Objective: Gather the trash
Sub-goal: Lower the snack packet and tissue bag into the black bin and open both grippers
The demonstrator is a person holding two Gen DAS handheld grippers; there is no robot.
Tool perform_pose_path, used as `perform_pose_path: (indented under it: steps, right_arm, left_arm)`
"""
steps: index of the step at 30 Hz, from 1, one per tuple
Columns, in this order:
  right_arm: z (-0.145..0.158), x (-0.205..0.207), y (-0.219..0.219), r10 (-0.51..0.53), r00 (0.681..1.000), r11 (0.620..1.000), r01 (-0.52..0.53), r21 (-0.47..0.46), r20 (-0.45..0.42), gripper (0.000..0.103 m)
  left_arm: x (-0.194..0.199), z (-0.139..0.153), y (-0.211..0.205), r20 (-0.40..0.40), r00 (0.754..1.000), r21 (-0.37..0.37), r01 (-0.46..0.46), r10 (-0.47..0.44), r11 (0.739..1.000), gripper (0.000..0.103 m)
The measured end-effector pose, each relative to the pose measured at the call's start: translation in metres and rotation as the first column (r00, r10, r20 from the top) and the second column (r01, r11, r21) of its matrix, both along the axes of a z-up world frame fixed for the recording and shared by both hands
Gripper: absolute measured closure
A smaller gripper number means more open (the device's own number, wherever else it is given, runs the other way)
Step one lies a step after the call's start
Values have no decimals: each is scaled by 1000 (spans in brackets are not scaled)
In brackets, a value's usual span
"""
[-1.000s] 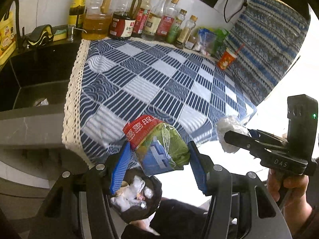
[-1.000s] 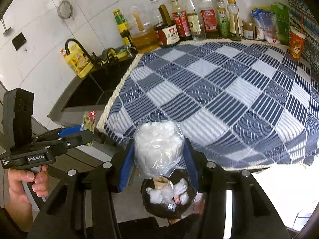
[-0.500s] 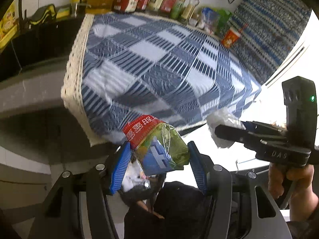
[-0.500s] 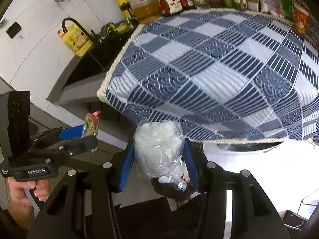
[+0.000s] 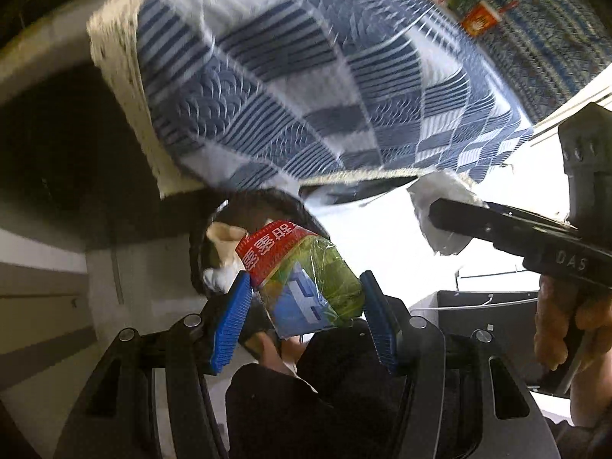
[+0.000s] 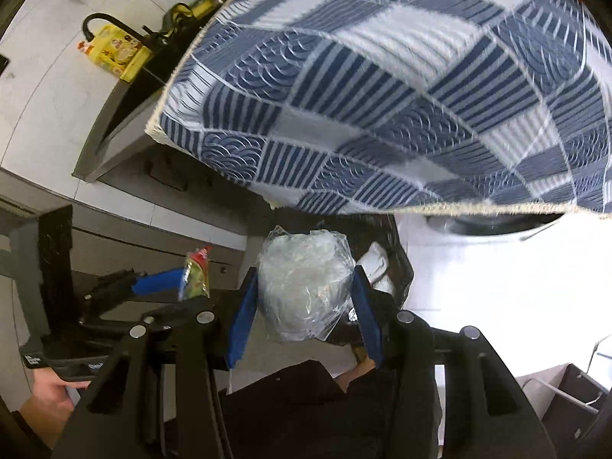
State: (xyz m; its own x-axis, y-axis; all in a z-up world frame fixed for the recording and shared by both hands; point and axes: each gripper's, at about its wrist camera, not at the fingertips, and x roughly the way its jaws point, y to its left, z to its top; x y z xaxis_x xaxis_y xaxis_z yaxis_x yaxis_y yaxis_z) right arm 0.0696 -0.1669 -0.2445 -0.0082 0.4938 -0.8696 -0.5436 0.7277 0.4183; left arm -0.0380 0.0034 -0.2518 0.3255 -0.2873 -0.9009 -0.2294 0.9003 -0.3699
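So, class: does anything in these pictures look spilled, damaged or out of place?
Nothing stands out. The left gripper holds a snack wrapper and the right gripper a clear plastic bag, both near the trash bin.

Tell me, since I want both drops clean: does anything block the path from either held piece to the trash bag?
Nothing visible does. The snack wrapper and clear plastic wad hang beside the open black trash bag, below the tablecloth edge.

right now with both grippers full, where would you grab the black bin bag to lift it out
Grip the black bin bag at its open rim, coming from above. The rim is loose, thin film, and crumpled tissues fill the inside. Both grippers are shut on trash: left gripper on the snack wrapper, right gripper on the clear plastic wad.
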Motion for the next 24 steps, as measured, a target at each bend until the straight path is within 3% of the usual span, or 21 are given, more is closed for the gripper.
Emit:
perform_pose_path:
  steps: [9,14,24]
  right_arm:
    - [-31,10,1,-3,996,1000,2,-7,-84,54]
    - [-57,13,6,6,990,1000,-7,-7,-138,54]
    - [-81,19,21,14,986,1000,-17,-18,-164,53]
  left_arm:
    - [5,-54,-11,-121,992,-52,-45,38,998,47]
    - [8,-71,-12,-154,987,-49,-56,48,997,47]
    - [9,-101,-13,-200,977,-80,-93,76,992,47]
